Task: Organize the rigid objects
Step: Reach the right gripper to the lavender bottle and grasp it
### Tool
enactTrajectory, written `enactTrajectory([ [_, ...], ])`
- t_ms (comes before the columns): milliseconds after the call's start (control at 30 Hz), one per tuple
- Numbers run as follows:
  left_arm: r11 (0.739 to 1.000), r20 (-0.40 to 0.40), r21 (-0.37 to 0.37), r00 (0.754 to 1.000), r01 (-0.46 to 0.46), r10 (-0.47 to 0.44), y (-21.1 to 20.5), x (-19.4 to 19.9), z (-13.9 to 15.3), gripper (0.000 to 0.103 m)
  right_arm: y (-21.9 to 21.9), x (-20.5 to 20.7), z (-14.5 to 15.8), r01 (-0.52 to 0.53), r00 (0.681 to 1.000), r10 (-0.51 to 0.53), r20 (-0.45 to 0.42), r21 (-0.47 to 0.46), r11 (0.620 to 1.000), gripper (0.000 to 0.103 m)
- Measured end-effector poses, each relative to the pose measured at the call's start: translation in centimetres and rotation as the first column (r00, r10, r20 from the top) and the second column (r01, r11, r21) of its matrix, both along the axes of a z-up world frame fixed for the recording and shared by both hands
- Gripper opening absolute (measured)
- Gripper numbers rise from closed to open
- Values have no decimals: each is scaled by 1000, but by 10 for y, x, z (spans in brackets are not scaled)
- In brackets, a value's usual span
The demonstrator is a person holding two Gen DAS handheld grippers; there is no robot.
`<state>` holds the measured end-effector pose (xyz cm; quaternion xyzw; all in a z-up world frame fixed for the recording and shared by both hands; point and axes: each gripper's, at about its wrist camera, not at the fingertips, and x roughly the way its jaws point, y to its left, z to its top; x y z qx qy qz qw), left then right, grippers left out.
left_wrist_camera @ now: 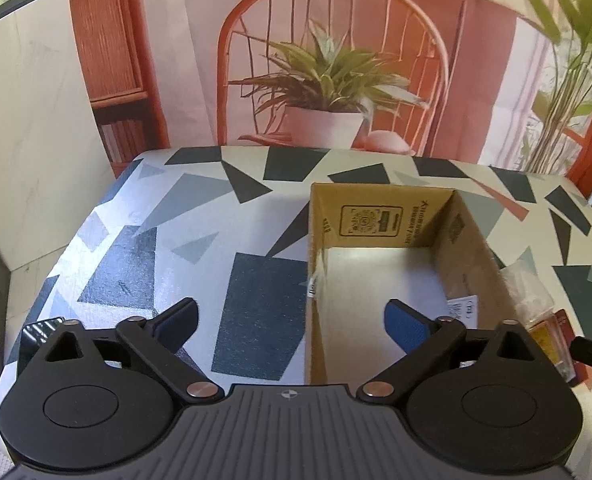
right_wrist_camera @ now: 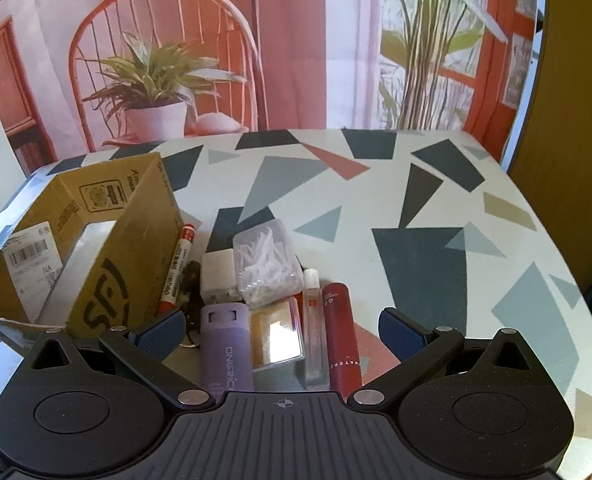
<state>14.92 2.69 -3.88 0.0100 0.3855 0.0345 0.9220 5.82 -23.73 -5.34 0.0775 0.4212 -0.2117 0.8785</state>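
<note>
Both the left gripper (left_wrist_camera: 292, 322) and right gripper (right_wrist_camera: 282, 330) stand wide apart, holding nothing; the cardboard box (right_wrist_camera: 136, 248) shows only its bare floor, the purple case (right_wrist_camera: 226, 350), red tube (right_wrist_camera: 341, 336) and marker (right_wrist_camera: 178, 264) lying beside it on the patterned table (right_wrist_camera: 415, 208) before a printed backdrop (right_wrist_camera: 288, 40).

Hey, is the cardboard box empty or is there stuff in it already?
Empty as far as visible: the cardboard box shows only bare floor; its nearest part is hidden.

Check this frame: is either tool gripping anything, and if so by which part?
Nothing is held. The left tool is open over the cardboard box; the right tool is open above the purple bottle.
</note>
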Motion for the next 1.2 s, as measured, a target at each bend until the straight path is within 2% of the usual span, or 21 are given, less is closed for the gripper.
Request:
enactTrajectory([
  [300,1000,-35,13,999,0,1,-1,9,-14,84,-14,7,-20,-17,1000,18,-25,26,1000,95],
  [367,1000,-33,0,999,-9,9,2,8,-14,77,-11,9,-25,-40,998,41,-37,43,998,88],
  [400,1000,-33,-7,999,-15,15,3,8,-15,74,-8,11,-27,-58,997,60,-45,47,997,80],
  [467,1000,-35,-19,999,-24,23,6,9,-16,57,1,16,-33,-109,992,111,-65,40,993,70],
  [533,999,-42,-32,999,-27,26,8,10,-18,47,9,21,-39,-154,984,156,-86,38,987,52],
  [633,998,-39,-55,999,-22,20,8,11,-20,41,18,28,-48,-191,974,197,-113,55,980,38],
  [733,999,-51,-50,999,-15,12,5,12,-24,40,22,31,-53,-209,969,215,-124,60,976,35],
  [900,995,-99,-93,995,-27,17,9,16,-36,38,22,32,-54,-211,967,218,-129,68,975,36],
  [1200,989,-106,-146,994,-3,-13,10,16,-43,19,22,39,-61,-209,963,217,-158,64,976,38],
])
